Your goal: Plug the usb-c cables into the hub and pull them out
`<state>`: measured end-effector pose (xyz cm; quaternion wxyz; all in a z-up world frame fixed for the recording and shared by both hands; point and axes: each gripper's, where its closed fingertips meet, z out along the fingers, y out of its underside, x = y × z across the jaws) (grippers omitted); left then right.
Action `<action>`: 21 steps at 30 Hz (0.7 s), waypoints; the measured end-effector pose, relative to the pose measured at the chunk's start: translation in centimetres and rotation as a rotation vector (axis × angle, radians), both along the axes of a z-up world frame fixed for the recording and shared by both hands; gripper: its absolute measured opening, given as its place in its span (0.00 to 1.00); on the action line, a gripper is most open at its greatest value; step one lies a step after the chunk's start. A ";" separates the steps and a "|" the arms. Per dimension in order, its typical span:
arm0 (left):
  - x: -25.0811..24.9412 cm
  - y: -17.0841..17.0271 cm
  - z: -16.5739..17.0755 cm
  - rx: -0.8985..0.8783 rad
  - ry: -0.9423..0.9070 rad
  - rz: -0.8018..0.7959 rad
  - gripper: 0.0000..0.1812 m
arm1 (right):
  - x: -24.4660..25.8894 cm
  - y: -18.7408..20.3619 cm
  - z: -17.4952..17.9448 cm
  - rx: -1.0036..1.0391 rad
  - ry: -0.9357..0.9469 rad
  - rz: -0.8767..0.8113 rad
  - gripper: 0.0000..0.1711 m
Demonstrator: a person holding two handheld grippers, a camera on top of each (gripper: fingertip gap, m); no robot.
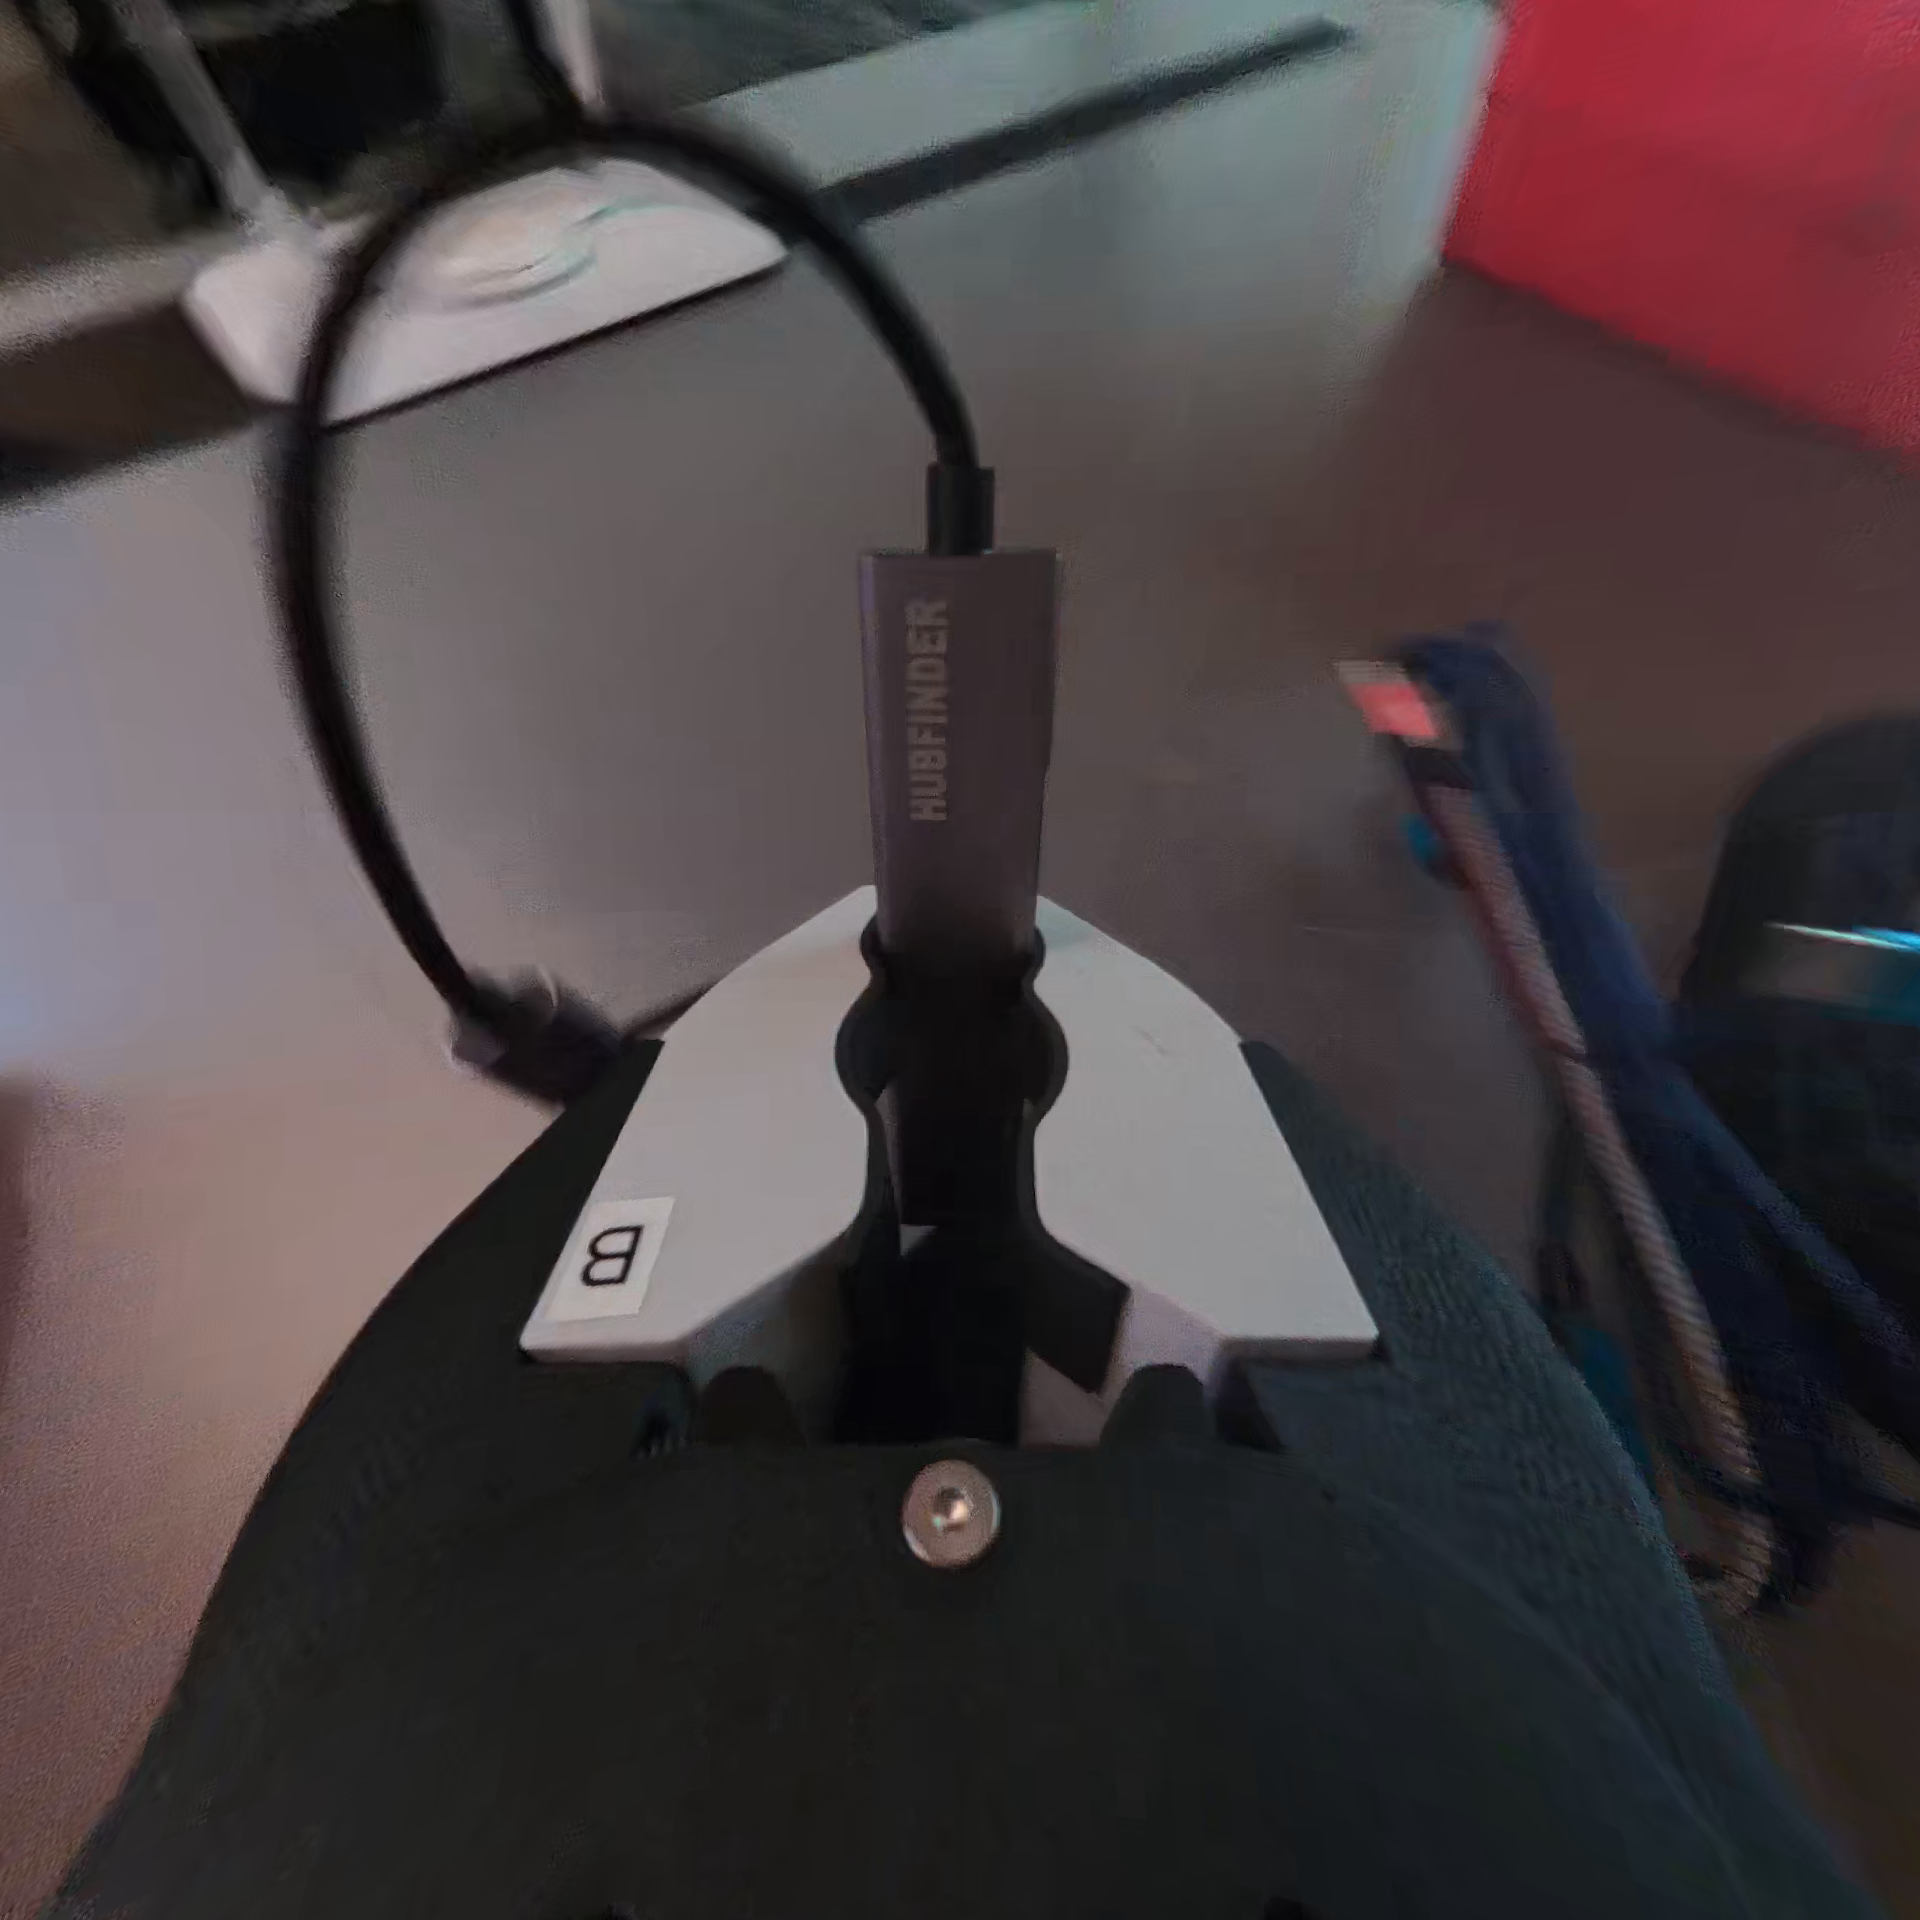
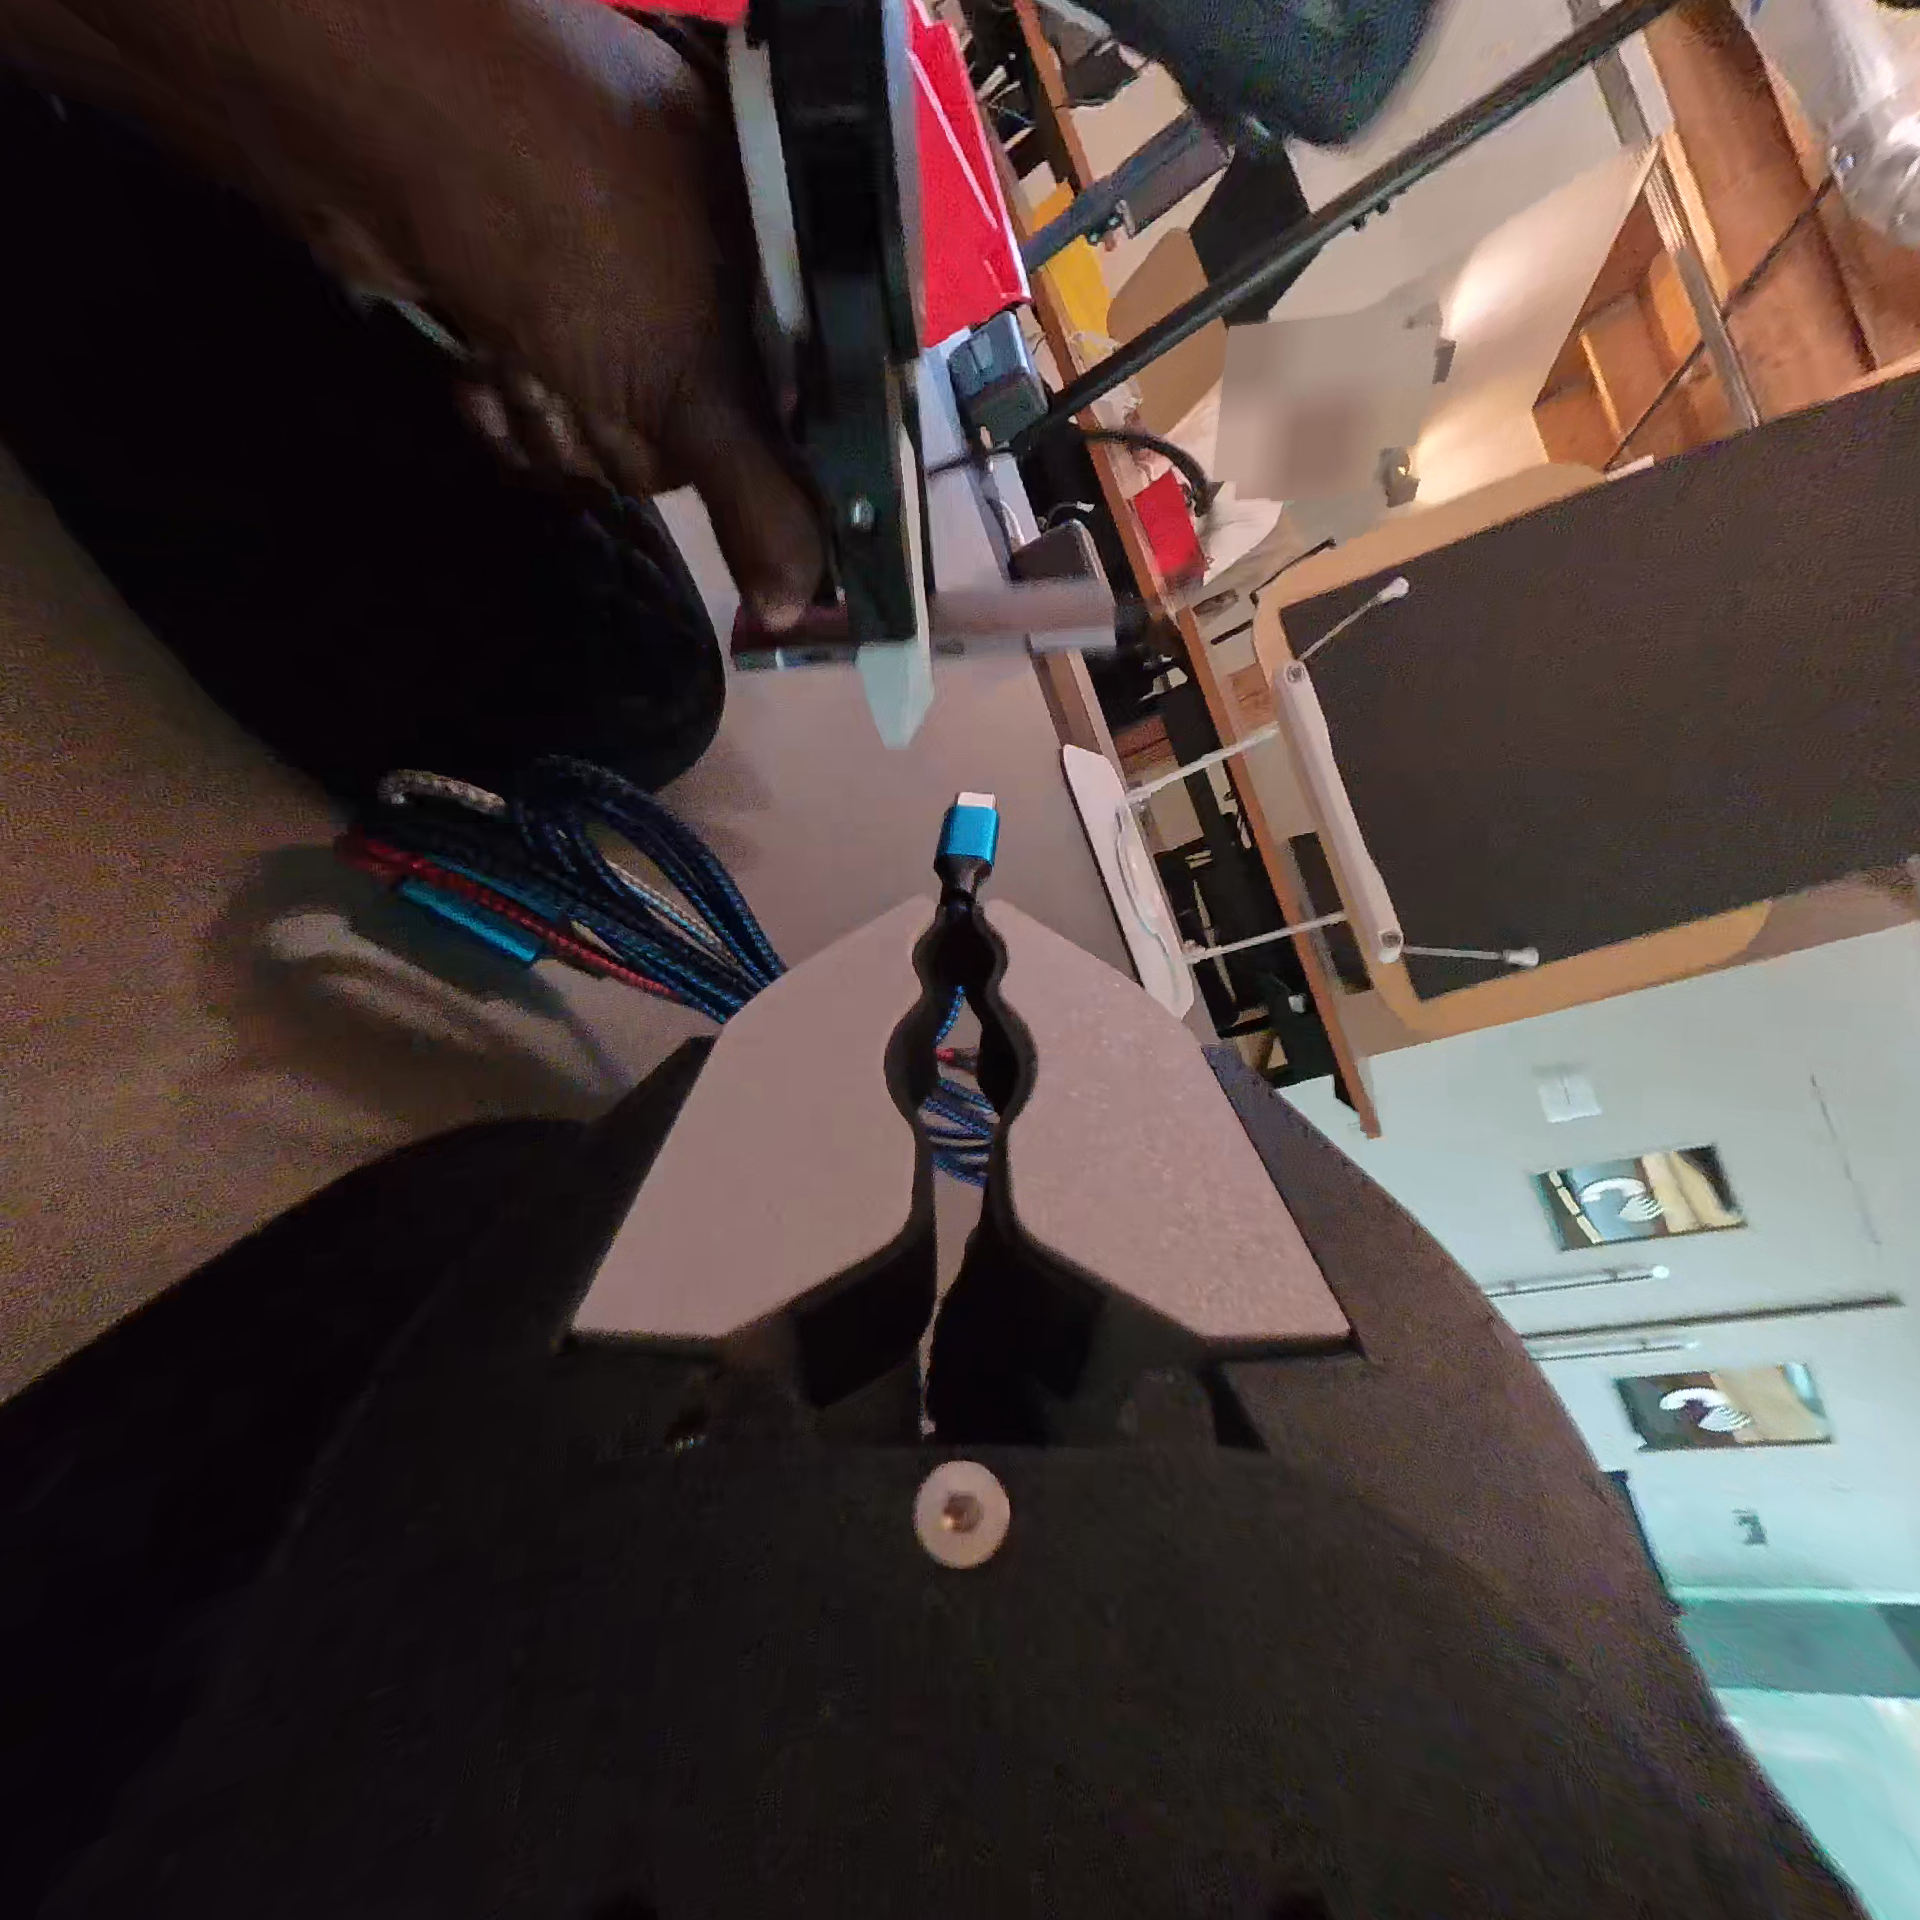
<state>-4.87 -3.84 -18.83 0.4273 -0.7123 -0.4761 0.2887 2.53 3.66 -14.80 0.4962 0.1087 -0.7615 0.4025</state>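
The left gripper was closed on the slim grey metal hub. The long axis of the hub ran straight forward from the fingers, and its own thin black cord left the far end and curled back in a loop toward the left side of the hub. To the right of the hub, a bundle of blue and red braided cables lay on the grey table.

The right gripper was closed on the blue braided cable just behind its bright blue usb-c plug, so the plug stood out past the fingertips. In the right wrist view the hub was ahead of the plug and apart from it, held across the plug's line by the left gripper, with its near end by a person's hand. The plug's axis seemed to point toward the side of the hub, and the right gripper was the nearer one to make the insertion. It was not possible to tell which port lay in line with the plug.
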 end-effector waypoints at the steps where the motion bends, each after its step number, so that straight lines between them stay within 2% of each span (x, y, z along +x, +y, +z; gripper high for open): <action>1: 0.2 -0.3 1.0 0.172 -0.019 -0.053 0.10 | 0.5 1.5 0.5 -0.044 -0.032 -0.001 0.00; 2: 0.8 0.6 1.4 0.249 -0.033 -0.141 0.10 | 0.8 2.4 1.4 -0.061 -0.034 0.031 0.01; 4: 0.9 1.7 0.5 0.112 -0.041 -0.175 0.11 | -0.2 3.6 3.3 -0.107 -0.020 0.041 0.01; 6: 0.8 1.9 0.4 0.056 -0.015 -0.168 0.11 | -1.4 4.1 5.1 -0.194 -0.024 0.048 0.01; 12: 1.6 1.8 2.6 0.219 0.075 -0.224 0.11 | -3.7 8.4 11.6 -0.530 -0.054 -0.004 0.01; 21: 2.1 1.8 3.8 0.256 0.152 -0.251 0.11 | -11.8 22.2 17.9 -0.627 0.004 -0.416 0.01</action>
